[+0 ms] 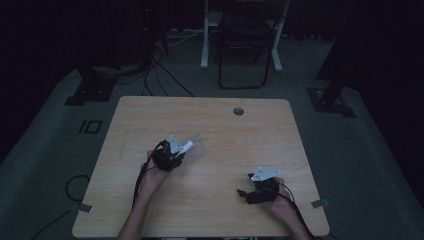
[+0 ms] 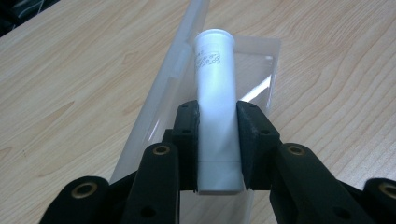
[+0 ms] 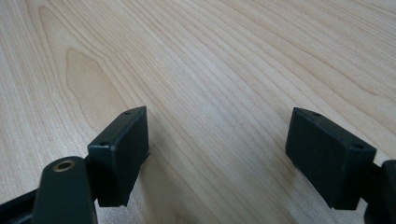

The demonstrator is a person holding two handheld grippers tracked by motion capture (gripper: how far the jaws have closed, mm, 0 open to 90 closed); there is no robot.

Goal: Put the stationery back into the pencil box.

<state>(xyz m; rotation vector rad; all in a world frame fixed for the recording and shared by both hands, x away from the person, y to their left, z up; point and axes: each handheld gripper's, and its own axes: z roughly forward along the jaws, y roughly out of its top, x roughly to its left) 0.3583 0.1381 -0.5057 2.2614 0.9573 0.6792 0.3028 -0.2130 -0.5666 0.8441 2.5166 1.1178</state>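
A white plastic tube (image 2: 215,100) with small print near its open rim sits between the pads of my left gripper (image 2: 217,140), which is shut on it. The tube lies over a clear plastic bag (image 2: 254,70) flat on the wooden table (image 2: 74,84). From above, the left gripper (image 1: 172,152) is left of the table's middle, with the tube (image 1: 187,146) pointing away to the right and the bag (image 1: 199,147) beyond it. My right gripper (image 1: 246,192) rests near the front right, and its own view shows the right gripper (image 3: 217,154) open over bare wood.
A round cable hole (image 1: 238,111) lies near the table's (image 1: 150,115) far edge. Behind the table stand a dark folding chair (image 1: 245,45) and white desk legs (image 1: 206,35). Cables (image 1: 150,80) run across the dim floor at the left.
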